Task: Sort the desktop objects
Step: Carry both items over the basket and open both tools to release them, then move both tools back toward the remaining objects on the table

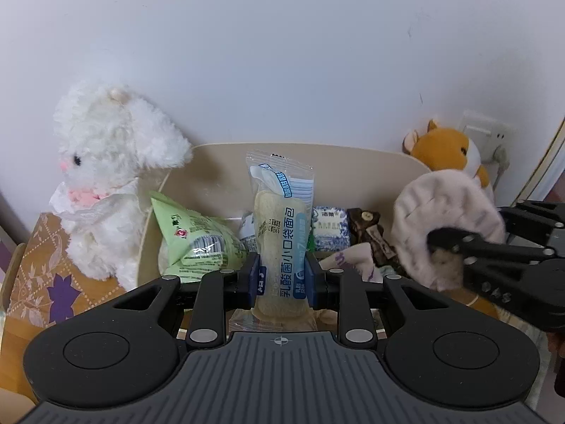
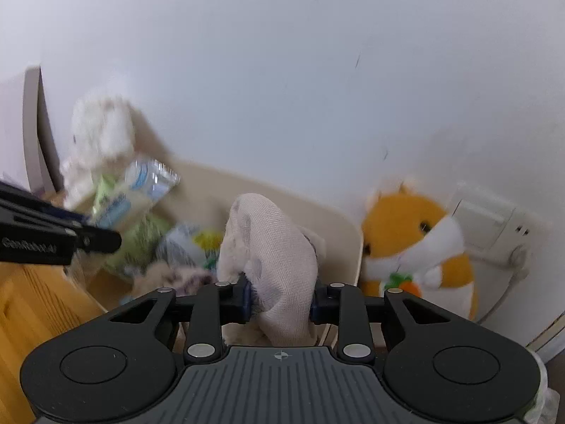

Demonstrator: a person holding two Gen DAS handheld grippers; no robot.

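Desktop objects crowd a beige storage bin (image 1: 353,157) that stands against a white wall (image 1: 282,53) on a wooden desk (image 2: 31,304), and the bin is the biggest thing among them. A white plush rabbit (image 1: 106,176) sits upright just outside its left wall on a floral cloth (image 1: 46,265); an orange and white plush hamster (image 2: 420,243) sits just beyond its right corner, in front of a wall socket (image 2: 494,219). Above the bin's right half hangs a pale pink fuzzy sock (image 2: 272,247), bunched up — the right gripper (image 2: 280,300) has its pads against both sides of the fabric, so it is clamped on the sock. Above the bin's middle stands a clear-wrapped bread packet (image 1: 280,233) with blue printing, held upright between the pads of the left gripper (image 1: 280,279), which is closed on its lower part. Inside the bin lie a green triangular snack bag (image 1: 190,240) at the left, a small blue and white patterned packet (image 1: 330,233) behind the bread, and a brown wrapped piece with a button (image 1: 369,226) to its right — the smallest of the lot. In the right wrist view the bin's contents are blurred.
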